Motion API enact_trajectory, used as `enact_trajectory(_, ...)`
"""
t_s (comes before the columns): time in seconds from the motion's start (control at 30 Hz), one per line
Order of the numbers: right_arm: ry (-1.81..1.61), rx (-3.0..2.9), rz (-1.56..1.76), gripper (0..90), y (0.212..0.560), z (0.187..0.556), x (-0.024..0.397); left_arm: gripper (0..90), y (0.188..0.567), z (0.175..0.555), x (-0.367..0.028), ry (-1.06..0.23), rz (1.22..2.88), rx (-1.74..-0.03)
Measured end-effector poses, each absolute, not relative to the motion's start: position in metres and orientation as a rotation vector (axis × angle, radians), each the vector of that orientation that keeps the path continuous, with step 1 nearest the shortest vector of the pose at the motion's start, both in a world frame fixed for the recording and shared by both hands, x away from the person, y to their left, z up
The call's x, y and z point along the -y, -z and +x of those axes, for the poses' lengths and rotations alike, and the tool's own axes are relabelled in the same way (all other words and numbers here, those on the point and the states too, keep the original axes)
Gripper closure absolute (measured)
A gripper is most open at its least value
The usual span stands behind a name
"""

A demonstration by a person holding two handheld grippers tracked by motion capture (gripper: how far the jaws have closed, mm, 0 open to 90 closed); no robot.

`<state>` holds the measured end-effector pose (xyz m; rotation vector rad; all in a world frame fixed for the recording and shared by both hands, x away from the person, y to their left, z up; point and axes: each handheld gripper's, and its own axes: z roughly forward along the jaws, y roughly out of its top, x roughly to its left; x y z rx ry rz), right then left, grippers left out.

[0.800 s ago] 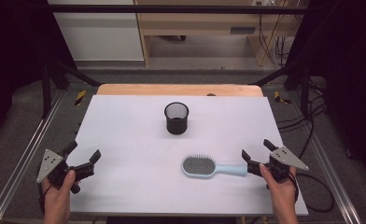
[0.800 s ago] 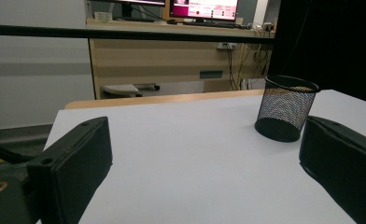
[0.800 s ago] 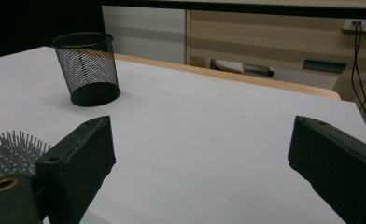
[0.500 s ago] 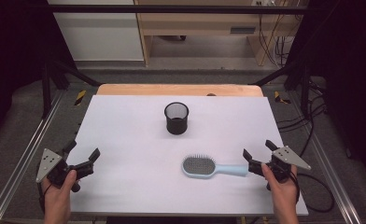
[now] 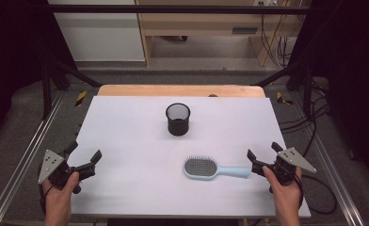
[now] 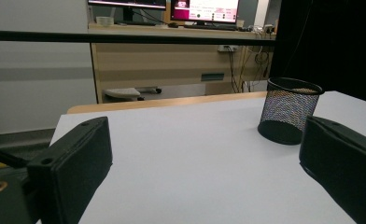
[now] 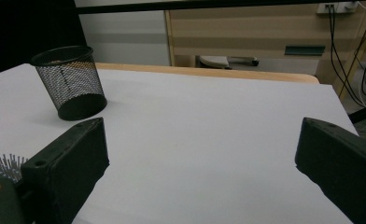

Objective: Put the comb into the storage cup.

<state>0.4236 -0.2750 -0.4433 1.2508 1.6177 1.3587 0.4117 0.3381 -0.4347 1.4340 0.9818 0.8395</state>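
**Both grippers waiting wide, brush just off the right one**

You're holding the left gripper at the near-left corner of the white rectangular tabletop, jaws spread wide apart w/ nothing between them. You're keeping the right gripper at the near-right edge, jaws likewise spread & empty. Looks like a ready stance: both tools parked low at the sides, leaving the middle free.

The light-blue plastic hairbrush w/ dark bristle pad is lying flat, bristles up, in the near-right part of the table. Its handle is pointing at the right gripper, the end just beside the jaw tips, prob. not touching. My guess: it's the thing you're going for, since the handle is offering an easy pinch from that side. The black wire-mesh cylindrical cup is standing upright mid-table, well apart from both grippers.

View diffs: the high view is giving you the whole brush & the layout. The right gripper view is catching just a few bristle tips at its left edge, plus the cup. The left gripper view is showing the cup past its right jaw.
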Motion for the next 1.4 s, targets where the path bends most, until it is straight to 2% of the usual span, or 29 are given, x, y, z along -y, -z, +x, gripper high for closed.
enact_trajectory(0.23,-1.331,-1.654,1.27,5.5,0.438,0.432,0.268,2.5,0.436,0.412,-0.335,-0.841,1.455,-0.971)
enact_trajectory(0.27,-1.297,-1.687,1.276,14.1,0.433,0.437,0.264,2.6,0.436,0.412,-0.334,-0.84,1.462,-0.969)
enact_trajectory(0.33,-1.265,-1.732,1.276,23.7,0.428,0.443,0.262,2.6,0.437,0.412,-0.334,-0.837,1.462,-0.971)
enact_trajectory(0.4,-1.254,-1.795,1.277,39.2,0.423,0.45,0.258,2.5,0.437,0.413,-0.333,-0.838,1.468,-0.971)
enact_trajectory(0.5,-1.224,-1.87,1.291,55.2,0.418,0.46,0.253,2.6,0.437,0.412,-0.333,-0.837,1.47,-0.968)
enact_trajectory(0.6,-1.172,-1.942,1.273,70.6,0.417,0.47,0.248,2.6,0.437,0.412,-0.333,-0.841,1.469,-0.963)
enact_trajectory(0.63,-1.172,-1.942,1.273,70.6,0.417,0.47,0.248,2.6,0.437,0.412,-0.333,-0.841,1.469,-0.963)
enact_trajectory(0.67,-1.138,-1.984,1.266,79.2,0.419,0.475,0.244,2.6,0.437,0.411,-0.333,-0.84,1.468,-0.964)
enact_trajectory(0.7,-1.138,-1.984,1.266,79.2,0.419,0.475,0.244,2.6,0.437,0.411,-0.333,-0.841,1.467,-0.966)
enact_trajectory(0.73,-1.112,-2.022,1.264,84.1,0.422,0.478,0.241,2.9,0.437,0.411,-0.333,-0.839,1.467,-0.971)
enact_trajectory(0.87,-1.06,-2.13,1.255,89.9,0.431,0.479,0.234,3.0,0.437,0.412,-0.334,-0.833,1.462,-0.973)
enact_trajectory(1.13,-0.954,-2.313,1.241,90.0,0.451,0.474,0.225,3.0,0.437,0.411,-0.332,-0.834,1.466,-0.967)
enact_trajectory(1.4,-0.852,-2.364,1.264,90.0,0.462,0.462,0.234,3.1,0.437,0.413,-0.331,-0.831,1.474,-0.962)
